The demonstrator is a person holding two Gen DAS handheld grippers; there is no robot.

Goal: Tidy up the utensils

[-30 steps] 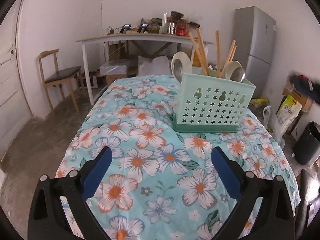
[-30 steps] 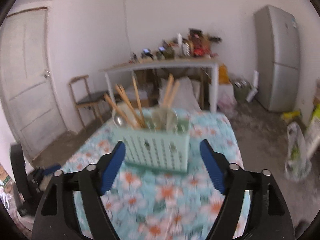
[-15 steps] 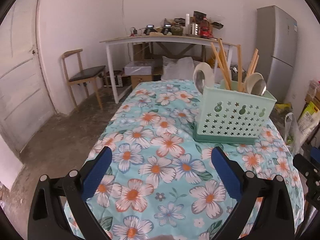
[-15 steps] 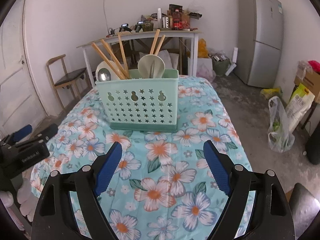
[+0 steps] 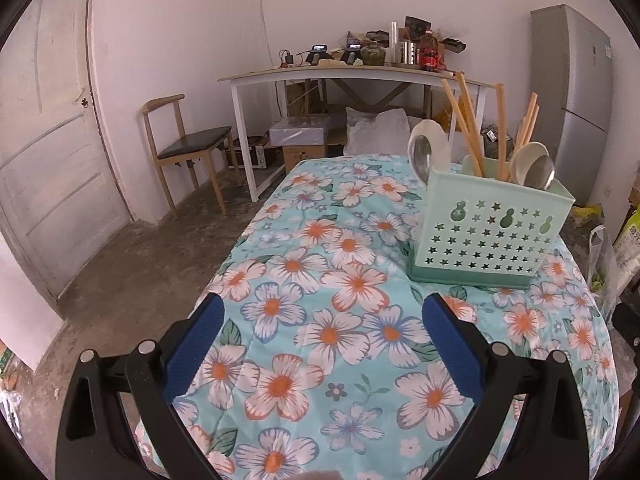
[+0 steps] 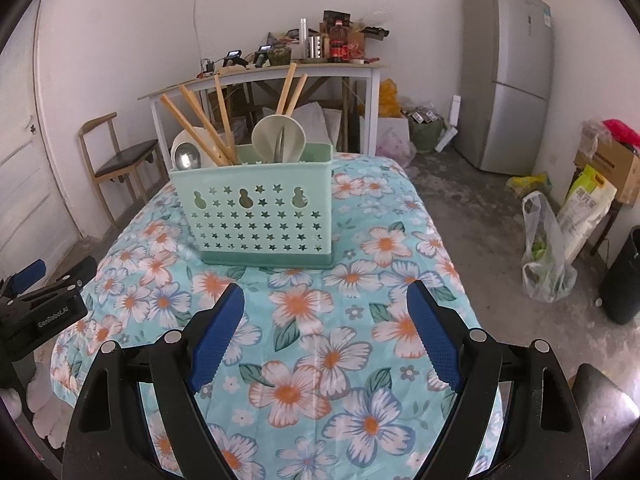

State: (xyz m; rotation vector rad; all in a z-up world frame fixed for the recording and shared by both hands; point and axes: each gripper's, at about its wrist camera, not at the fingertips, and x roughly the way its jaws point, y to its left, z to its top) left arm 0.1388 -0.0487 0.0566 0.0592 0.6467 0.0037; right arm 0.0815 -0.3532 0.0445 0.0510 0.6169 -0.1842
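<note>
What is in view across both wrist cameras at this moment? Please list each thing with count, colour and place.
utensil caddy: one, mint green with star cut-outs, upright on the table
chopsticks: several, light wood, standing tilted in the caddy
steel spoon: one clearly seen, silver, left end of the caddy
pale spoon: one, cream, bowl up, middle of the caddy
tablecloth: one, teal with orange-centred flowers, covering the table
desk: one, white legs, cluttered top, by the far wall
chair: one, wood with dark seat, left of the desk
fridge: one, grey, right corner
plastic bag: one, clear, on the floor at right
left gripper: blue pads, open, empty
right gripper: blue pads, open, empty
</note>
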